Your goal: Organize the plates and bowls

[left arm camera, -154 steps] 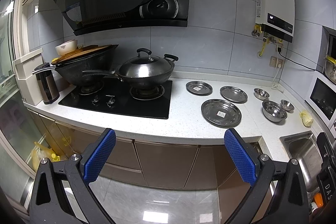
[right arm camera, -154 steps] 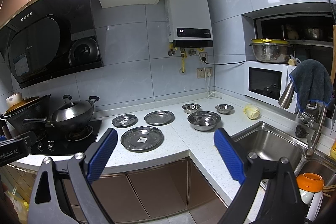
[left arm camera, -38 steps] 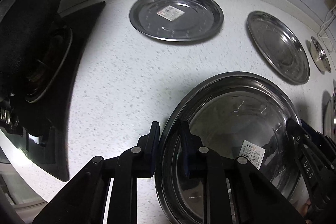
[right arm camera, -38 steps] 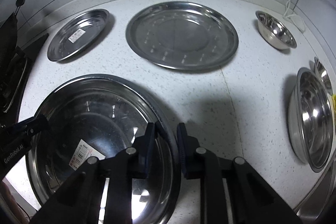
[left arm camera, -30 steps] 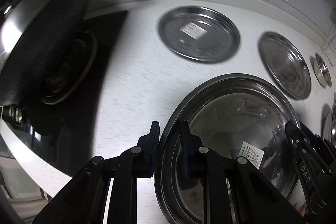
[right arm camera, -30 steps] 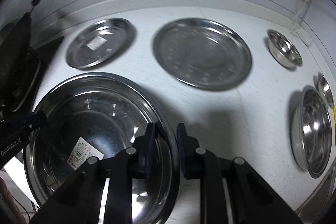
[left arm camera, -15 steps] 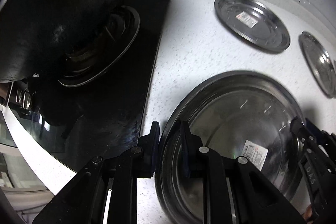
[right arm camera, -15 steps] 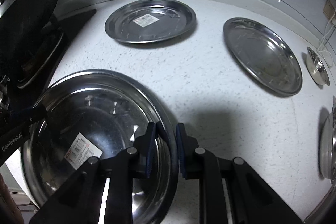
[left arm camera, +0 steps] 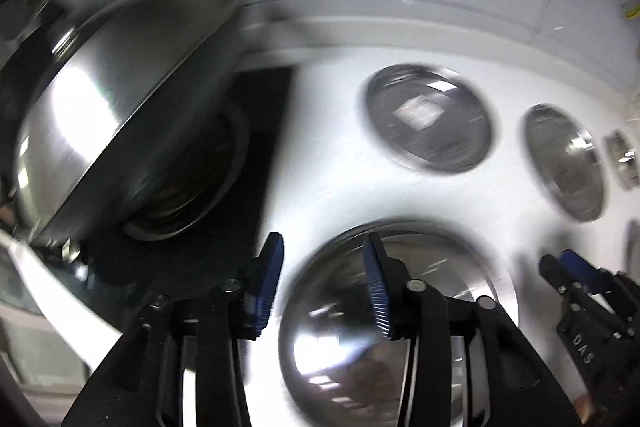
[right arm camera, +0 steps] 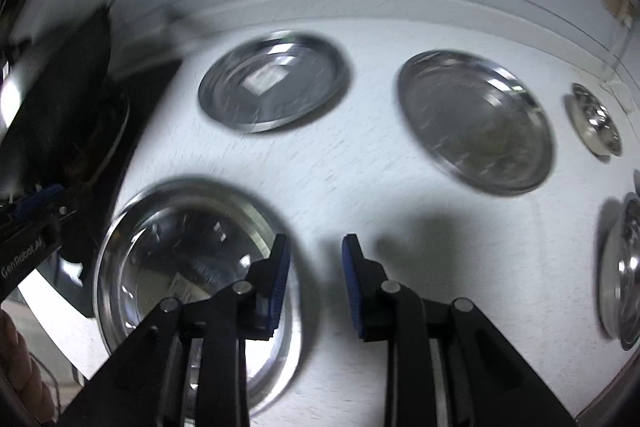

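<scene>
both frames smeared by motion blur. left gripper (left arm camera: 322, 283) spread apart, blue pads clear of metal, straddling the left rim of the large steel plate (left arm camera: 400, 307) lying flat on the white speckled countertop (left arm camera: 328, 167). right gripper (right arm camera: 314, 281) likewise released, left pad over the plate's right rim (right arm camera: 180, 259), right pad over bare counter (right arm camera: 360, 179). nothing grasped by either. right gripper's tip also visible at the far right of the left view (left arm camera: 576, 279), left gripper's tip at the far left of the right view (right arm camera: 36, 211). large plate close to the black cooktop (left arm camera: 260, 155), with a lidded wok (left arm camera: 120, 115) on the burner. farther back, well apart from it: a labelled plate (right arm camera: 272, 83), a plain plate (right arm camera: 476, 123) to its right, then a small bowl (right arm camera: 596, 127). bigger bowl (right arm camera: 624, 267) at the right edge, partly cut off. fingers (right arm camera: 16, 367) of the person at the lower left.
</scene>
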Motion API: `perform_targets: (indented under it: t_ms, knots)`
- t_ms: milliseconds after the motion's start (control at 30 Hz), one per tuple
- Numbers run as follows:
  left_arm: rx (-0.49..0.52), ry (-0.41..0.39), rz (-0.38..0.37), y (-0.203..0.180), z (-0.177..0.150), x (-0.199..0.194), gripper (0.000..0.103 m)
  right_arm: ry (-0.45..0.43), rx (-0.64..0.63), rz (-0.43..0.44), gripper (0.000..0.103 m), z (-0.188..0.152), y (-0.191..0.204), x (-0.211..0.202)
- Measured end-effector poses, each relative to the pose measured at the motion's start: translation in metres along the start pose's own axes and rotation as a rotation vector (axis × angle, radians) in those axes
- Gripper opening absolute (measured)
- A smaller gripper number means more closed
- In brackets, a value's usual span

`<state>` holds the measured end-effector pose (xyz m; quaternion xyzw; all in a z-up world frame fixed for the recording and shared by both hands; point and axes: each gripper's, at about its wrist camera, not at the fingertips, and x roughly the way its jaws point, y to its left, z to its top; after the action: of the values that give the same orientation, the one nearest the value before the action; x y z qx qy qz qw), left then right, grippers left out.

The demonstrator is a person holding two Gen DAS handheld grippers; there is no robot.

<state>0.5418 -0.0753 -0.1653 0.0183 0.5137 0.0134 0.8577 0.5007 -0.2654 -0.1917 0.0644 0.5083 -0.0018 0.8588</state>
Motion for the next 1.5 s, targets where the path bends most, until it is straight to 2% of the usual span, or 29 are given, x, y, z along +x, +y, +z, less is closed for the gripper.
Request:
perform_targets:
  t_ms: [167,267,333,467,733,900,1000,1033,1067,1133,1233,1300,1500]
  knots:
    - [0.052,0.066,-0.179,-0.076,0.037,0.011,0.039,-0.083,0.136,-0.065,0.027,0.046,-0.091,-0.022]
    - [0.080,0.120,-0.249,-0.127,0.052,0.028,0.042,-0.101,0.218,-0.077,0.032,0.067,-0.144,-0.019]
    - [0.084,0.153,-0.252,-0.154,0.059,0.043,0.042,-0.091,0.268,-0.085,0.033,0.079,-0.176,-0.009]
    - [0.101,0.170,-0.212,-0.191,0.068,0.066,0.042,-0.054,0.310,-0.073,0.033,0.093,-0.205,0.022]
    - [0.088,0.231,-0.130,-0.213,0.087,0.119,0.042,0.010,0.307,-0.092,0.033,0.107,-0.227,0.073]
    - [0.043,0.285,-0.122,-0.215,0.094,0.147,0.043,0.055,0.310,-0.109,0.033,0.108,-0.235,0.094]
    - [0.058,0.276,-0.111,-0.226,0.100,0.155,0.041,0.055,0.299,-0.146,0.033,0.107,-0.231,0.101]
    - [0.077,0.268,-0.114,-0.231,0.101,0.155,0.031,0.055,0.286,-0.162,0.031,0.107,-0.228,0.102]
    - [0.101,0.259,-0.095,-0.234,0.098,0.151,0.017,0.065,0.267,-0.172,0.024,0.108,-0.223,0.104]
    - [0.134,0.250,-0.061,-0.243,0.100,0.154,0.017,0.076,0.235,-0.213,0.023,0.108,-0.216,0.105]
    - [0.104,0.283,-0.088,-0.235,0.101,0.155,0.014,0.080,0.216,-0.227,0.019,0.102,-0.213,0.098]
    - [0.099,0.276,-0.091,-0.228,0.099,0.147,0.012,0.069,0.164,-0.259,0.016,0.099,-0.204,0.088]
    - [0.067,0.253,-0.085,-0.183,0.079,0.112,0.012,0.022,0.090,-0.258,0.014,0.085,-0.167,0.047]
